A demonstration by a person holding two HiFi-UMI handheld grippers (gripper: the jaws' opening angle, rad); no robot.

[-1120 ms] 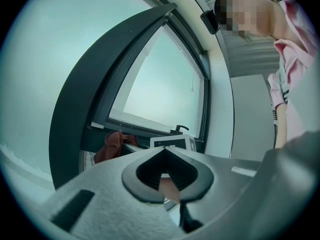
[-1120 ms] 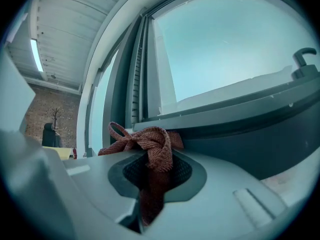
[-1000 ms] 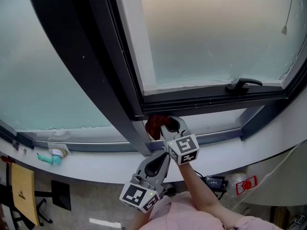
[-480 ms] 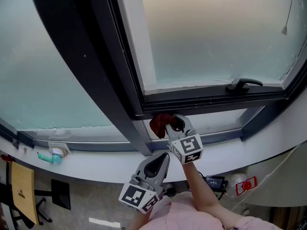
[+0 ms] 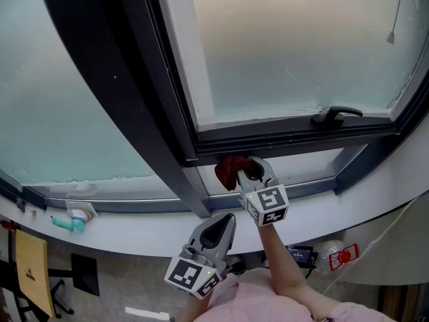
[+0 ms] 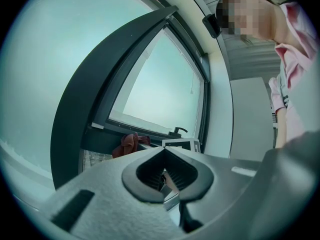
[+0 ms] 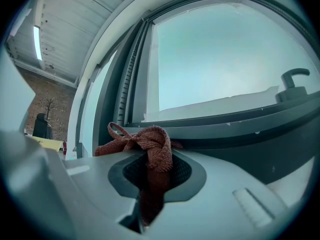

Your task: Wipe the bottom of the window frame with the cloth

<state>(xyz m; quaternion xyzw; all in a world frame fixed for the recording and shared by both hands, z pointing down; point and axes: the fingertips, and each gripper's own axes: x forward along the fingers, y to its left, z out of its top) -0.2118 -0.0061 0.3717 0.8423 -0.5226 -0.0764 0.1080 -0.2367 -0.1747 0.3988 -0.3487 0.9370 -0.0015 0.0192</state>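
My right gripper (image 5: 244, 171) is shut on a dark red cloth (image 5: 230, 168), which is bunched at its tips and pressed under the bottom rail of the dark window frame (image 5: 288, 139). In the right gripper view the red cloth (image 7: 150, 149) hangs between the jaws, just below the frame's lower rail (image 7: 225, 121). My left gripper (image 5: 218, 230) hangs lower, below the sill, jaws shut with nothing between them. The left gripper view shows the cloth (image 6: 129, 144) and the right gripper's marker cube (image 6: 181, 145) ahead.
A black window handle (image 5: 335, 117) sits on the frame's bottom rail to the right. A thick dark mullion (image 5: 134, 92) runs diagonally at left. A white sill (image 5: 348, 210) lies below. A teal object (image 5: 69, 223) rests on the left sill.
The right gripper with the cloth has slid a little to the right along the underside of the frame. The left gripper has stayed where it was.
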